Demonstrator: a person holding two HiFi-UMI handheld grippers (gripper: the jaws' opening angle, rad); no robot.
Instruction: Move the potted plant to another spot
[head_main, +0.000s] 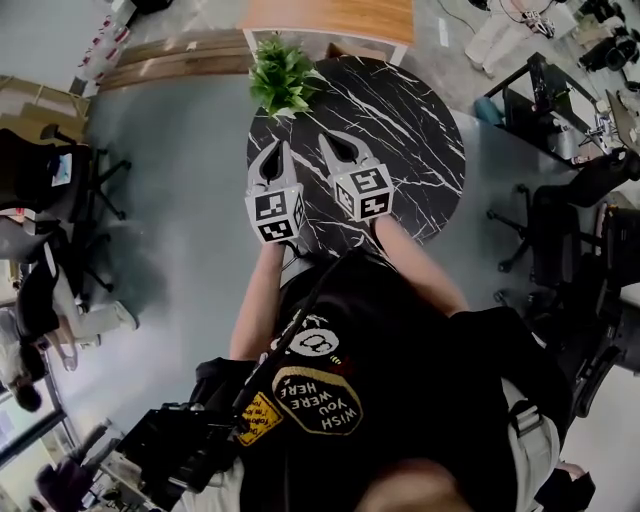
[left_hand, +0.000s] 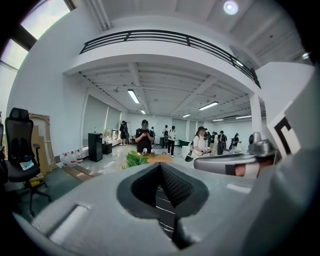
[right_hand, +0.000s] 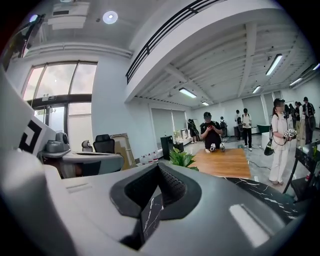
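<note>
The potted plant (head_main: 282, 75), a bushy green one, stands at the far left edge of the round black marble table (head_main: 420, 130). Both grippers hover over the table's near half, short of the plant and pointing towards it. My left gripper (head_main: 278, 148) is shut with nothing in it, and my right gripper (head_main: 327, 141) beside it is shut and empty too. In the left gripper view the plant (left_hand: 134, 159) shows just left of the closed tips of the left gripper (left_hand: 161, 165). In the right gripper view the plant (right_hand: 182, 158) sits right of the right gripper (right_hand: 159, 165).
A wooden table (head_main: 330, 20) stands beyond the marble one. Office chairs (head_main: 60, 170) are on the left, and a black desk (head_main: 550, 110) with more chairs on the right. Several people (right_hand: 212, 131) stand farther off in the hall.
</note>
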